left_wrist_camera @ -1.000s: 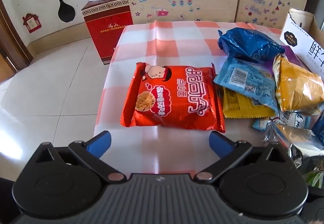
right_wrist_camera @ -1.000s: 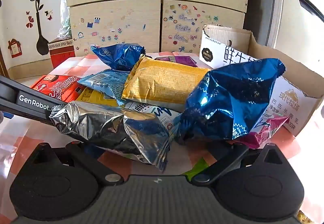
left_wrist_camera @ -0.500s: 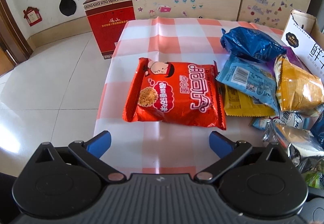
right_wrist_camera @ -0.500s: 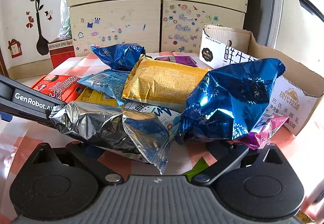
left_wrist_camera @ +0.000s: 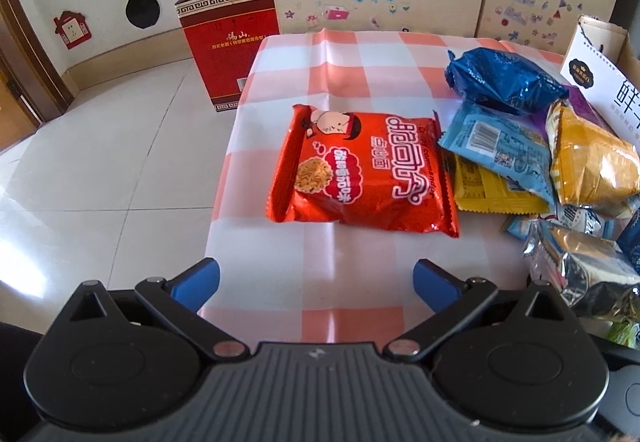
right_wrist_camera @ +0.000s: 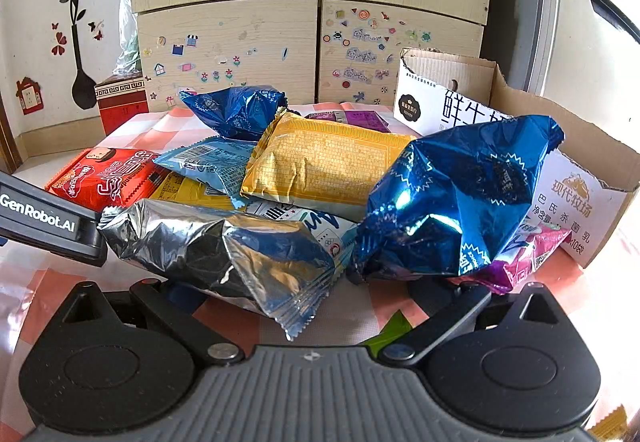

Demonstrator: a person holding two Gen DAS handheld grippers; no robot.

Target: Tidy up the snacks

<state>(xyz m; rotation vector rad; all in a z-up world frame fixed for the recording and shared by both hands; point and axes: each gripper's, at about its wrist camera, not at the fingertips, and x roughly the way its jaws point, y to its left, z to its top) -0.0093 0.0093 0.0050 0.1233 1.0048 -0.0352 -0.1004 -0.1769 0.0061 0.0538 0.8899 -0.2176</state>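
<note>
Left gripper (left_wrist_camera: 316,278) jaws spread wide, empty, the red noodle packet (left_wrist_camera: 362,170) flat at twelve o'clock. Right gripper (right_wrist_camera: 320,294): fingertips buried under foil bags, can't tell. Slippery heap could slide toward the carton (right_wrist_camera: 580,194) at two o'clock.

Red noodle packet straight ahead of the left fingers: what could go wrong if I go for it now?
1. The red noodle packet lies flat on the tablecloth; the open left gripper may pinch cloth and drag the pile.
2. Its right edge overlaps the yellow packet, which may get dragged along.
3. It sits near the table's left edge; a push could slide it off.
</note>
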